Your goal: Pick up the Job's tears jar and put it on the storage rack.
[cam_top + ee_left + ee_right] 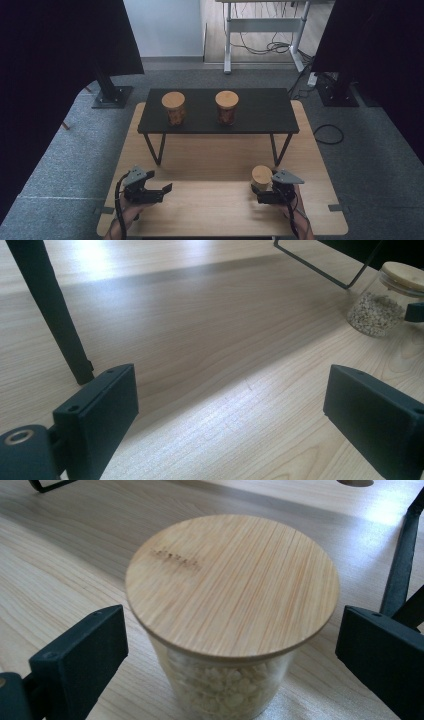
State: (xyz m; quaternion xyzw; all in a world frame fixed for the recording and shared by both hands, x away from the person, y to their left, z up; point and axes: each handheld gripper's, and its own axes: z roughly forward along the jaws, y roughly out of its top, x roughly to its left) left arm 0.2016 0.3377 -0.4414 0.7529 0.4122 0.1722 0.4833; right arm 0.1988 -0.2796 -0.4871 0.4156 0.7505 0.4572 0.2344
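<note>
right gripper (230,650) jaws wide, straddling glass jar (230,645) at frame centre, pads clear of the glass, jar upright, long axis vertical, bamboo lid (232,582) on top, left gripper (230,415) jaws wide over bare table (210,355), holding nothing

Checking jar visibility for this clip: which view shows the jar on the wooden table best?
The right gripper view: the jar sits close between the open right claw, bamboo lid and pale grains clear. The high view shows it small beside that claw. The left gripper view catches it at the far right edge.
</note>
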